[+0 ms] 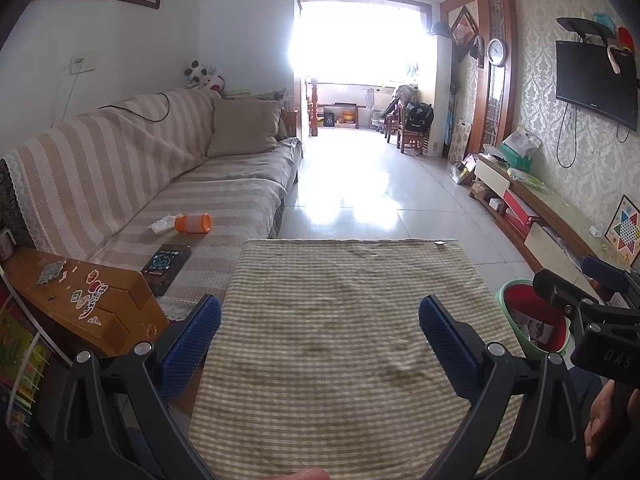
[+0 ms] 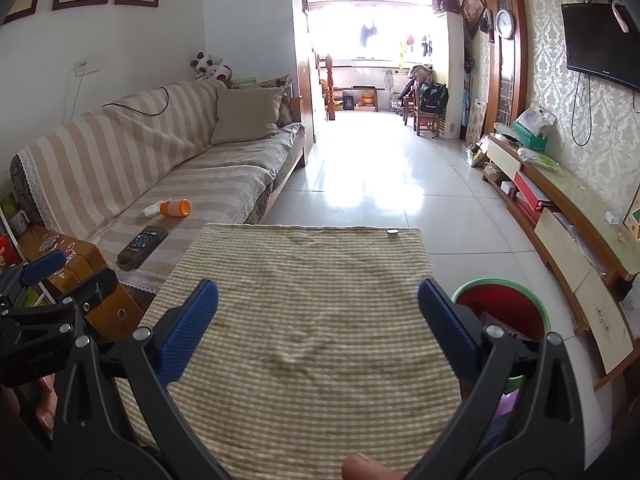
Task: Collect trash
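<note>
Left claw (image 1: 320,336): spread wide and empty, held low over the near end of the desk; its arm is also seen at the left edge of the right view.
Right claw (image 2: 318,320): spread wide and empty, held beside the left one, nearer the bin.
Desk (image 1: 344,320): covered by a checked cloth; no trash is seen on it, only a small flat item at the far right corner, too small to be told.
Bin (image 2: 504,308): green with a red liner, on the floor just right of the desk, some items already inside.
Trash: a crumpled tissue (image 1: 162,225) and an orange bottle (image 1: 193,223) are seen lying touching on the sofa (image 1: 120,168), far left, well apart from both claws.
Dark box (image 1: 166,263): lying on the sofa nearer than the bottle; whether it is trash cannot be told.
Risk, bottle: being round and on its side, it could be rolled away or squeezed out if pinched off-centre.
Risk, tissue: the soft striped cover could be caught along with it.
Risk, carry: a loose hold could be lost over the desk on the way to the bin.
Risk, sorting: the dark box could be wrongly binned.
</note>
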